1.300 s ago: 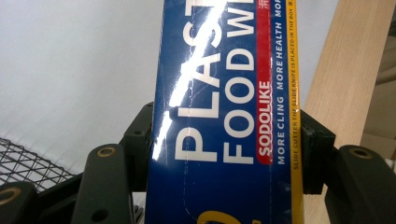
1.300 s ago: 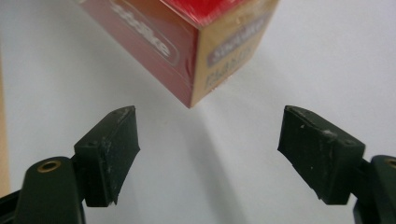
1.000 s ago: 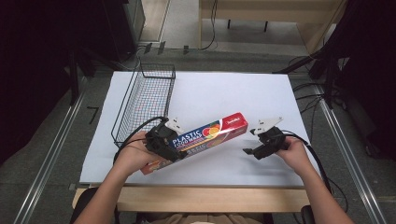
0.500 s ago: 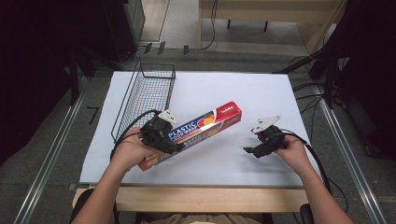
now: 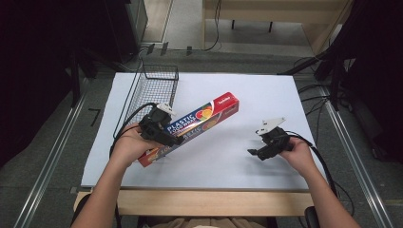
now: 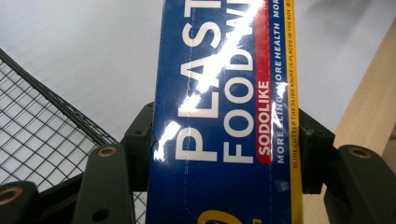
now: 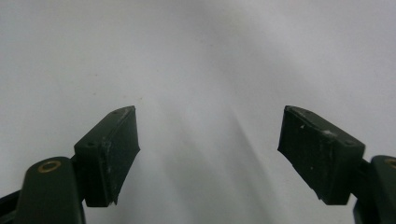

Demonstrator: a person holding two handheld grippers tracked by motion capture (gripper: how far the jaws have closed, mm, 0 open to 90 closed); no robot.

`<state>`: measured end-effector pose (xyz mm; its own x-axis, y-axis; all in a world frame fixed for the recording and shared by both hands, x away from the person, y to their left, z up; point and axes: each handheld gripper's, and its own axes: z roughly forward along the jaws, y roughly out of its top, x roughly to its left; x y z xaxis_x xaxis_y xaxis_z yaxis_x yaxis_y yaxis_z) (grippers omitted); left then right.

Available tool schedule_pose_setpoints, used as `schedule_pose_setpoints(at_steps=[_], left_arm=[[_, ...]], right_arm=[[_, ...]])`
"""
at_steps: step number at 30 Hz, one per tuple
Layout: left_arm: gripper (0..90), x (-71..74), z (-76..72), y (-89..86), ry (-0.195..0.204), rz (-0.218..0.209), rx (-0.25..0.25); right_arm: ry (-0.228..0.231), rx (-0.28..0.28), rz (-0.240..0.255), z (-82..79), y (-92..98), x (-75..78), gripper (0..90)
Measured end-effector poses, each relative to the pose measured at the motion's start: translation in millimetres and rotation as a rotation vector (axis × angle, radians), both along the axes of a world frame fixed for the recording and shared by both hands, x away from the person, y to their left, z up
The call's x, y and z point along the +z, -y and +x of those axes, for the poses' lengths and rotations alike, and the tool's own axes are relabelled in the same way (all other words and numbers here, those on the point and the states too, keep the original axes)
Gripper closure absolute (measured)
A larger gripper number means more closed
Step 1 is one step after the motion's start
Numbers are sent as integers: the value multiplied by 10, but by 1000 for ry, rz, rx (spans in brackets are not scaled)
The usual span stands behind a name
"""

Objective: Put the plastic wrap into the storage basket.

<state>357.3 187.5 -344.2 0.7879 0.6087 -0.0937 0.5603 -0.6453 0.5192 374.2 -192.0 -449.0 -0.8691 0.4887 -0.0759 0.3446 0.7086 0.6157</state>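
Blue cardboard wrap box sits clamped in my left gripper, just right of the wire basket; right gripper gapes empty (idle). Next, I'd swing it left over the basket.

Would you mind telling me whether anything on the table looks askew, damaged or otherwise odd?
Nothing looks damaged or spilled. The wrap box sits askew, running diagonally beside the wire basket, because the left gripper is shut on it near one end and the box looks partly raised. The right gripper is open, with nothing between its jaws.
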Motion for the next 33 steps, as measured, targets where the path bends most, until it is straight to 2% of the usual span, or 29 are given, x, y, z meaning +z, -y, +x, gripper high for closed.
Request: schedule_pose_setpoints(at_steps=[3,7,12,13,14,15,19,24,26,30,33], left_arm=[[406,35,26,-18,5,2,13],[406,143,95,-68,22,12,64],[406,222,154,-129,21,15,106],[406,264,177,-155,25,19,130],[406,264,177,-155,25,19,130],[406,301,199,-185,31,16,156],[406,364,248,-259,39,25,203],[406,403,310,-349,43,1,247],[405,436,346,-402,50,3,293],[405,476,367,-431,59,16,337],[405,466,437,-448,65,29,381]], right_arm=[[2,1,0,3,0,0,209],[2,11,-2,2,-2,-3,209],[-2,22,-1,-7,-7,-1,209],[-1,24,-2,-7,-10,-5,209],[-3,23,-3,-7,-11,-8,209],[-2,20,-5,-6,-13,-13,209],[-1,21,-10,-17,-11,-13,209],[-4,16,-12,-29,-4,-19,209],[-2,16,-13,-39,8,-17,209],[-3,16,-17,-59,13,-18,209],[1,17,-18,-74,19,-16,209]])
